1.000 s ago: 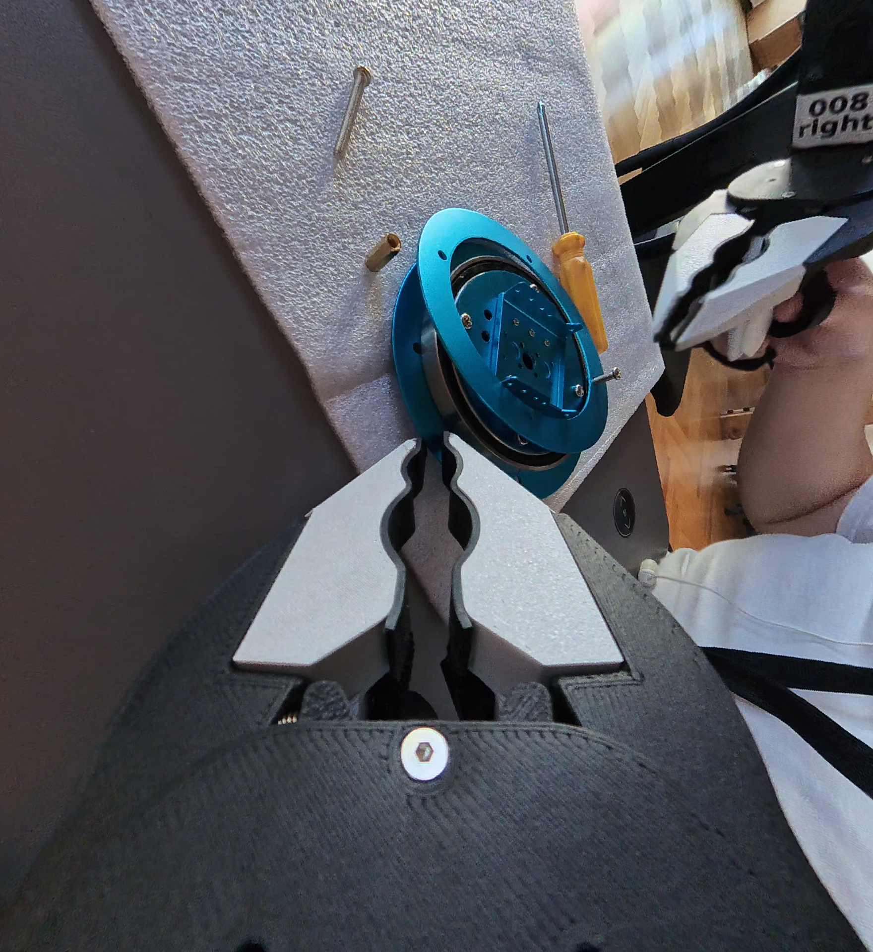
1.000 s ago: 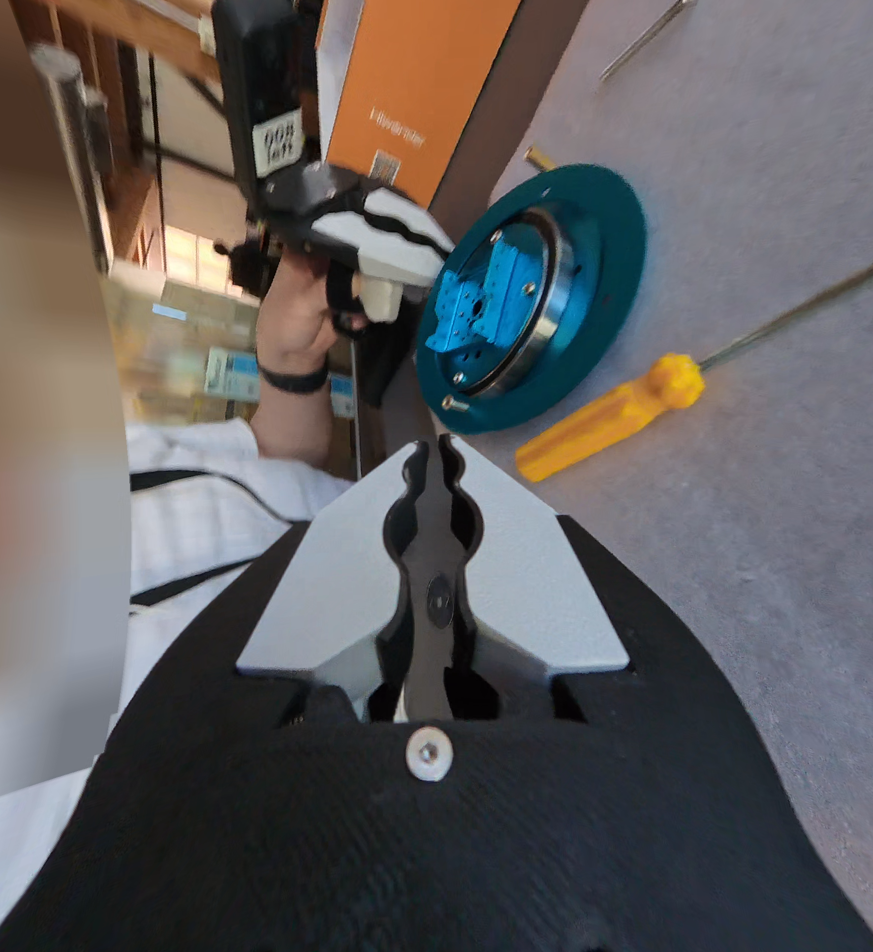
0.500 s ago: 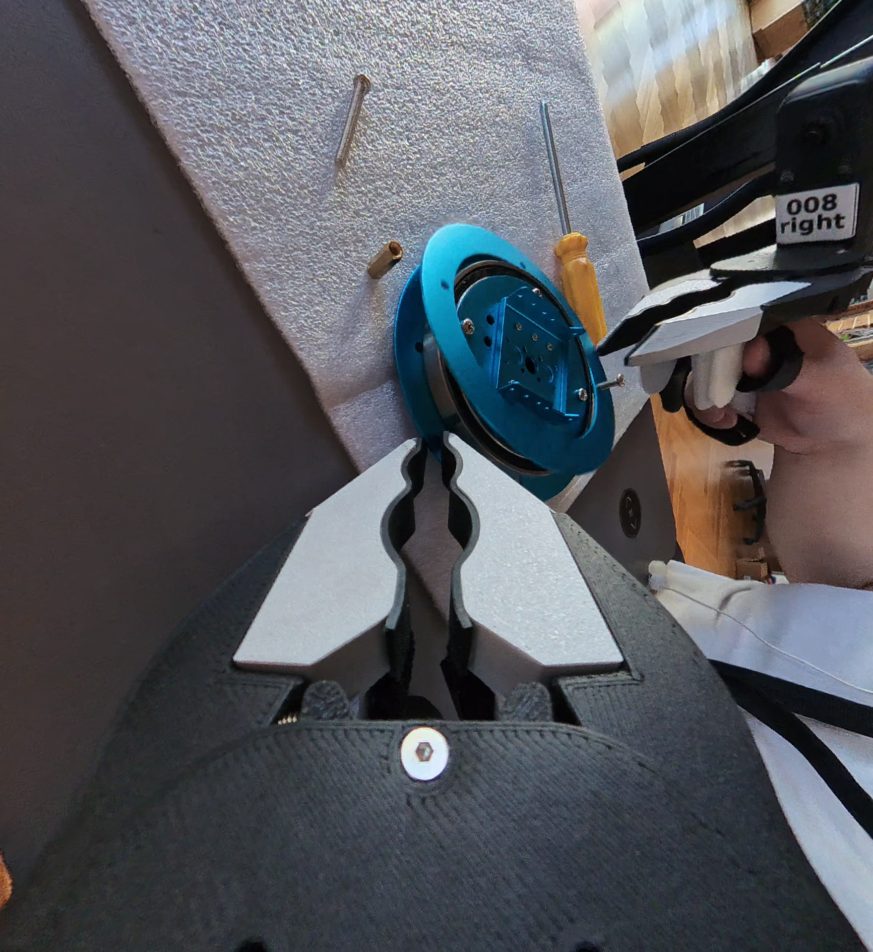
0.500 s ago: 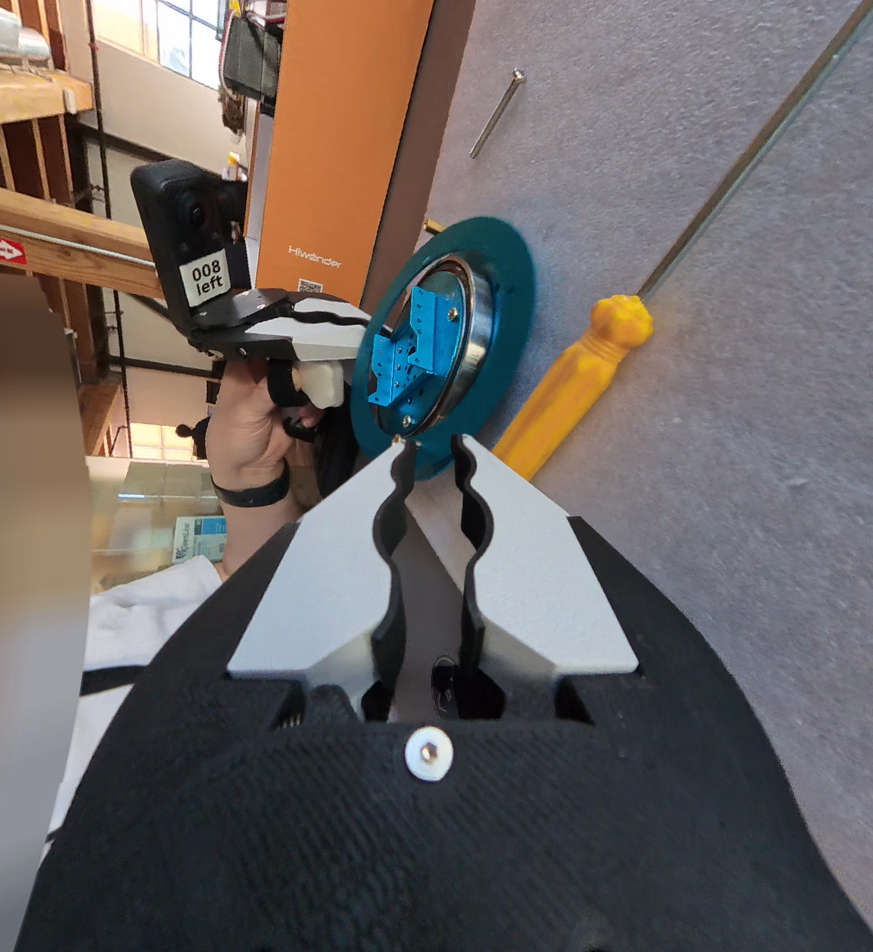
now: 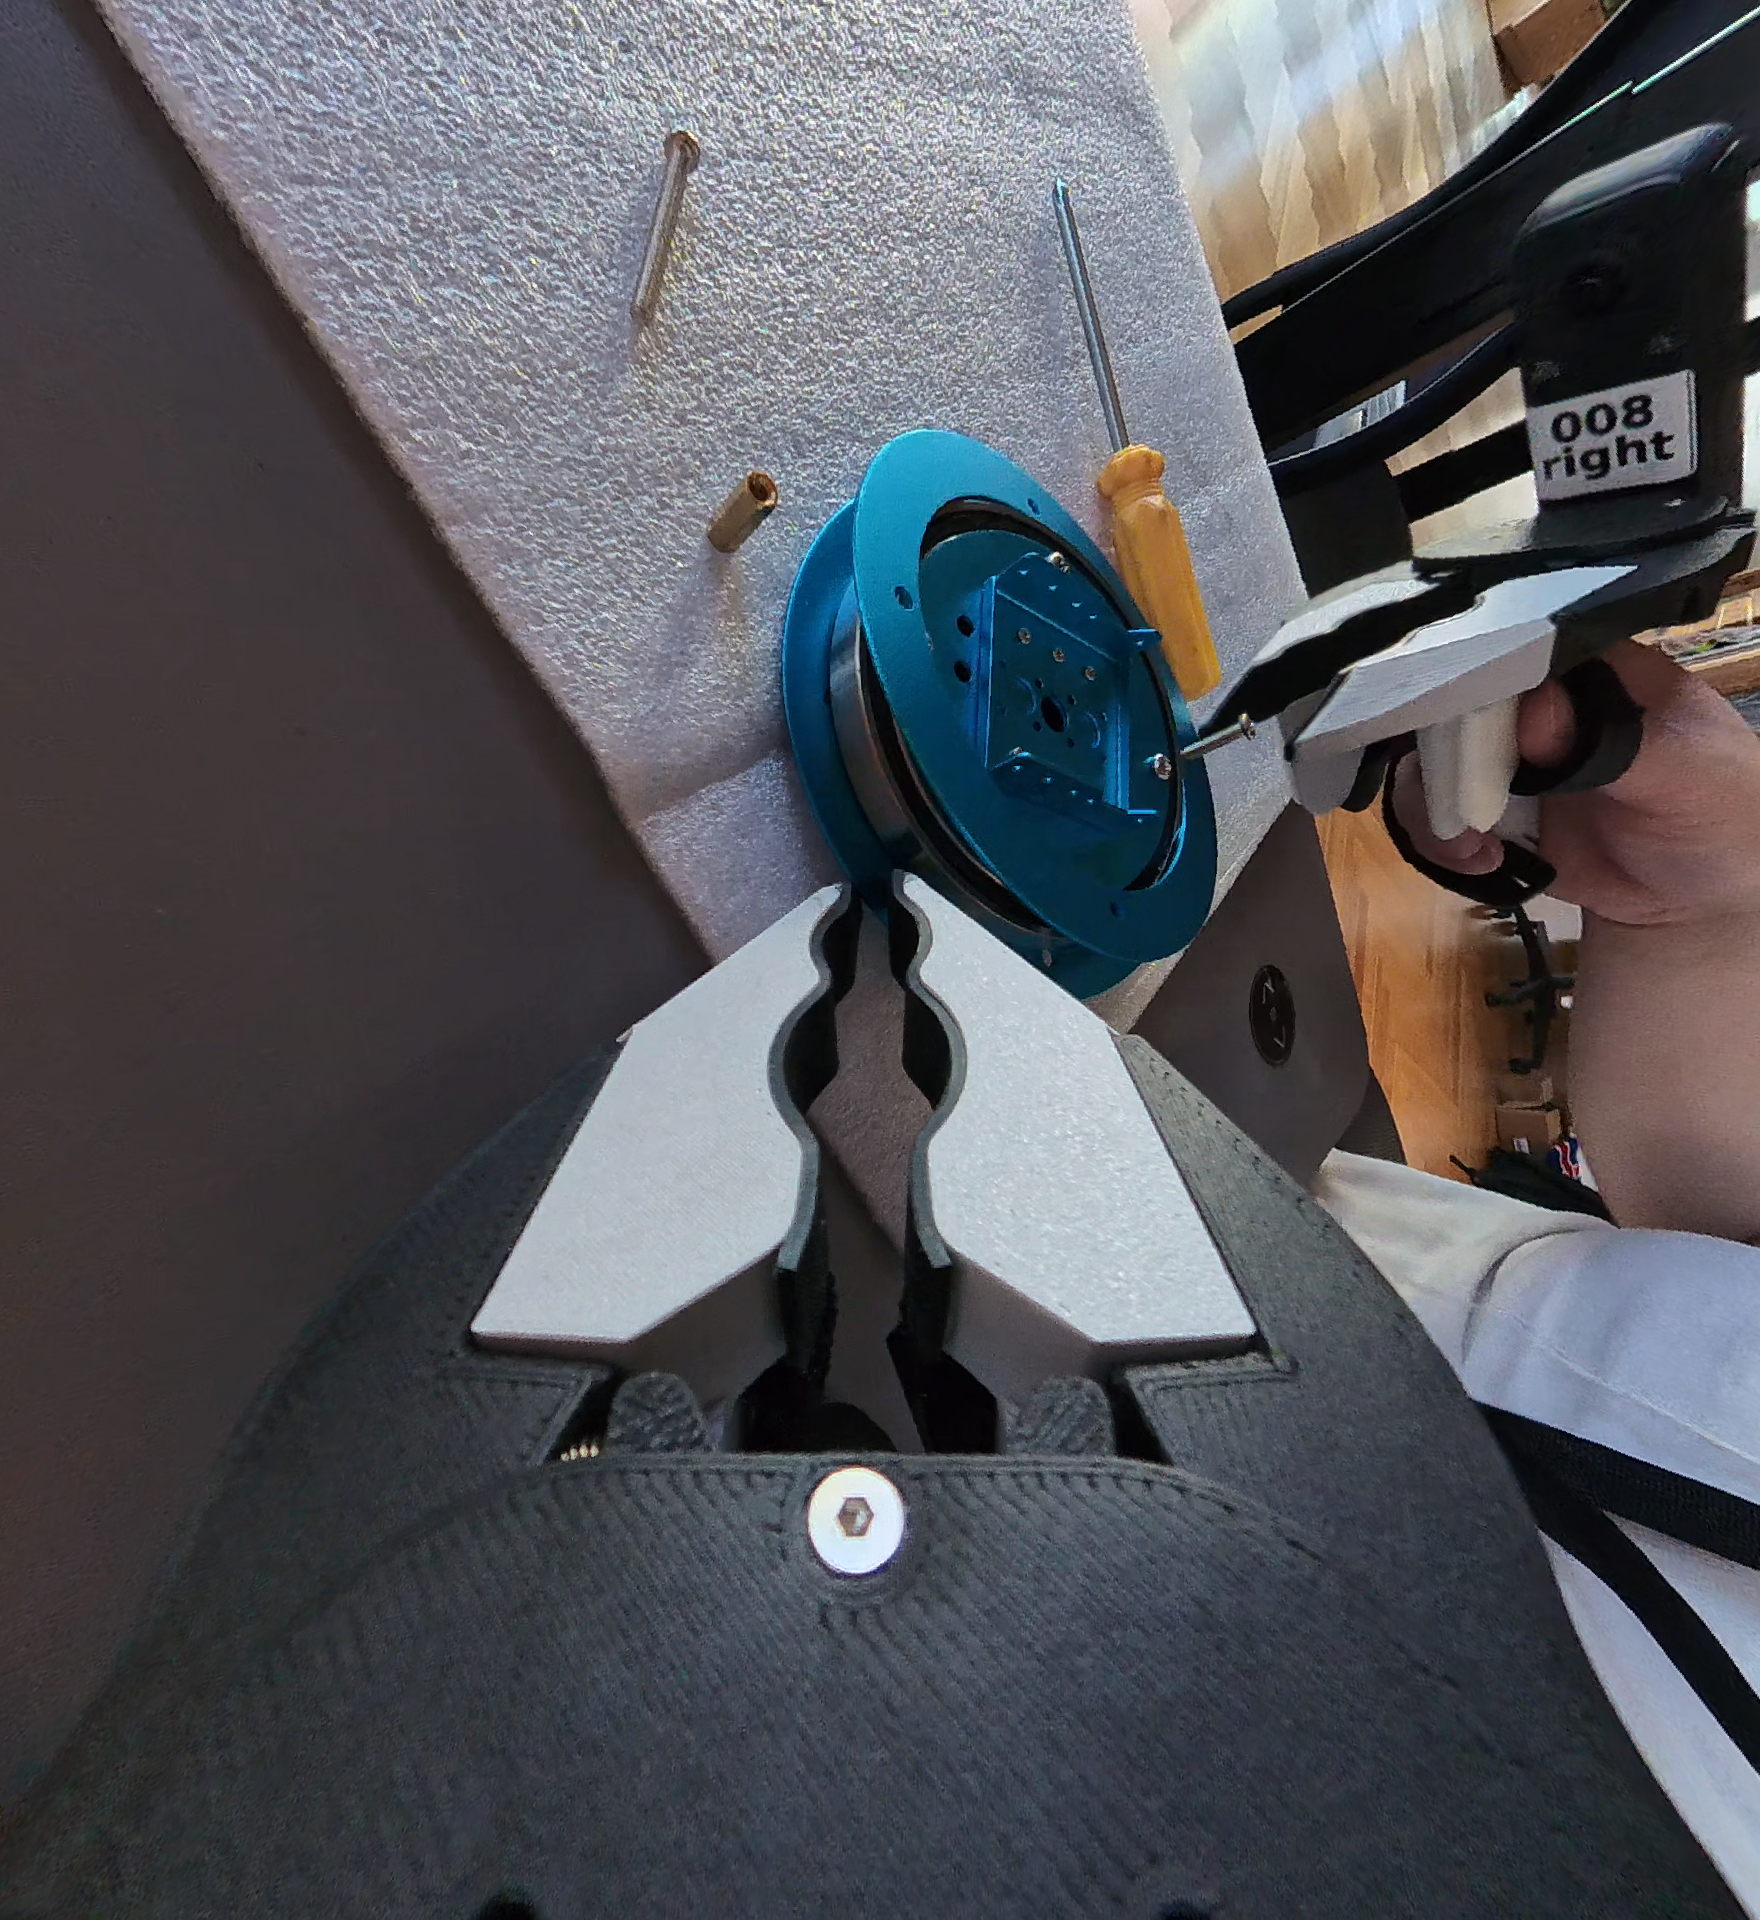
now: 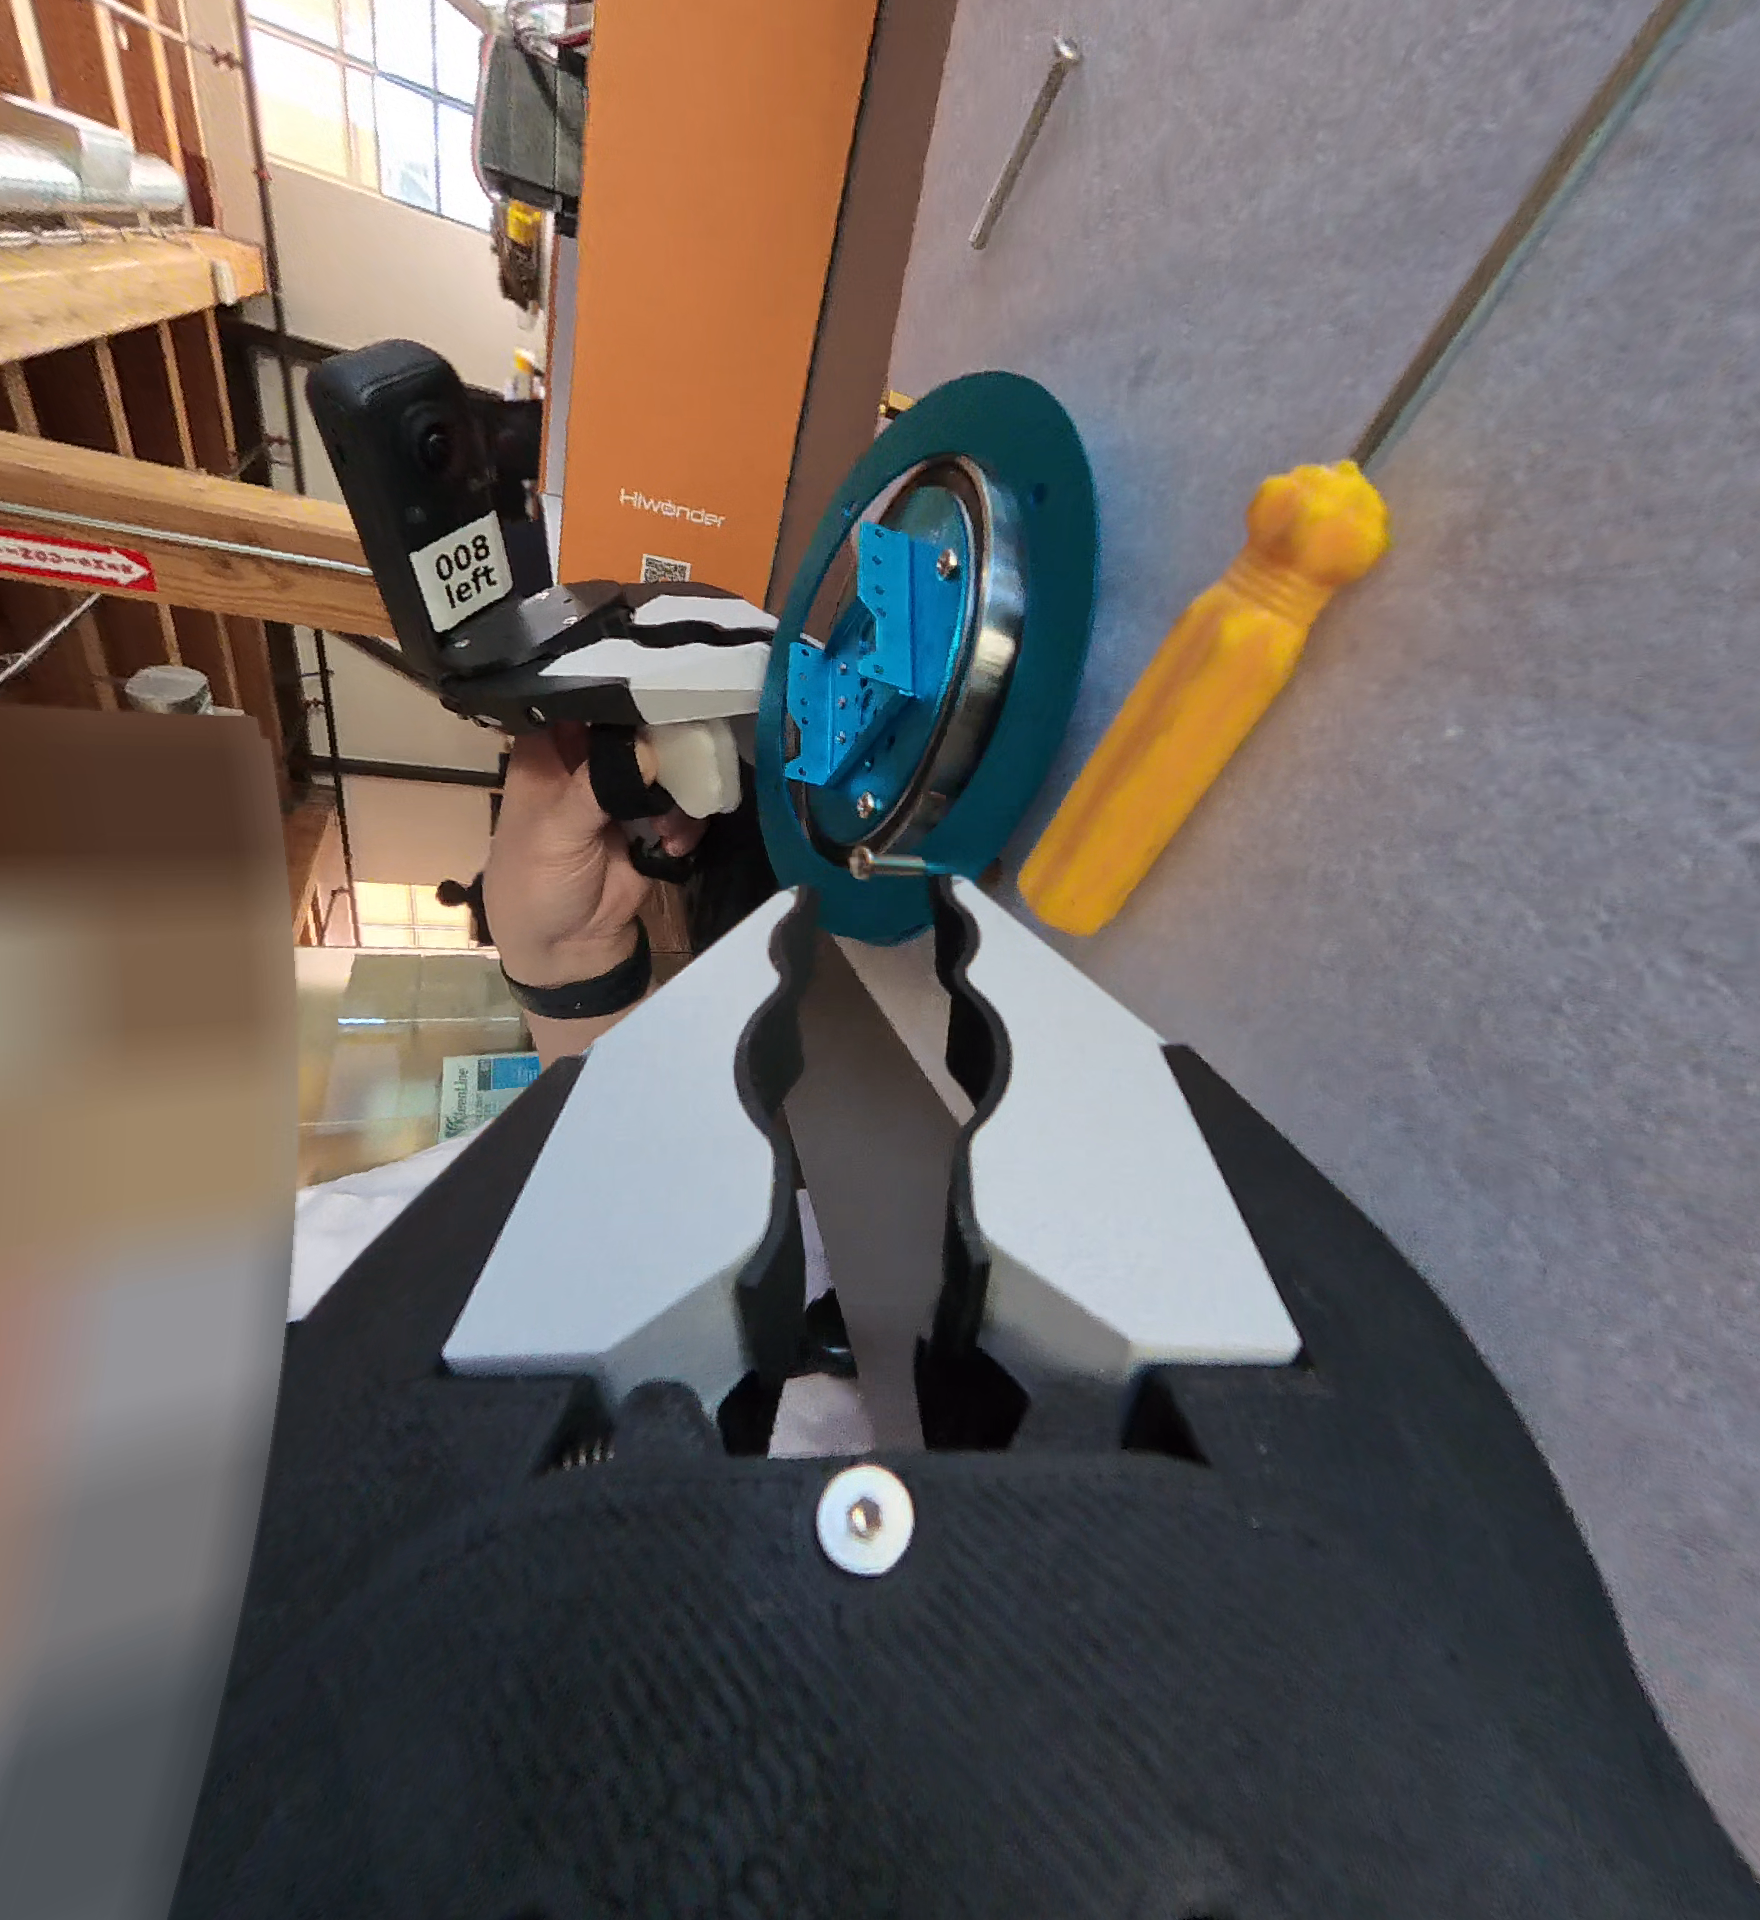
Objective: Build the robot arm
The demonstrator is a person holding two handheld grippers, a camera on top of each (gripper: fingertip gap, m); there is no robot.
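A blue round disc assembly (image 5: 1001, 707) with a blue bracket in its middle lies on a grey foam mat (image 5: 543, 260). My left gripper (image 5: 871, 899) is shut on the rim of the disc. It also shows in the right wrist view (image 6: 699, 655), at the far rim of the disc (image 6: 928, 655). A small screw (image 6: 891, 860) sticks out of the near rim. My right gripper (image 6: 871, 904) is open, with one jaw on each side of that screw. In the left wrist view the right gripper (image 5: 1240, 717) has its tips at the screw (image 5: 1219, 732).
A yellow-handled screwdriver (image 6: 1208, 696) lies on the mat just beside the disc. A brass standoff (image 5: 741, 509) and a long bolt (image 5: 663, 223) lie farther out. An orange box (image 6: 710, 291) stands behind the mat. Dark table (image 5: 180, 727) borders the mat. To the yellow-handled screwdriver (image 6: 1208, 696): right tips about 6 cm, left tips about 15 cm.
My right gripper moved in toward the disc, opened, and now has its tips around the small screw on the rim. My left gripper stayed put on the disc.
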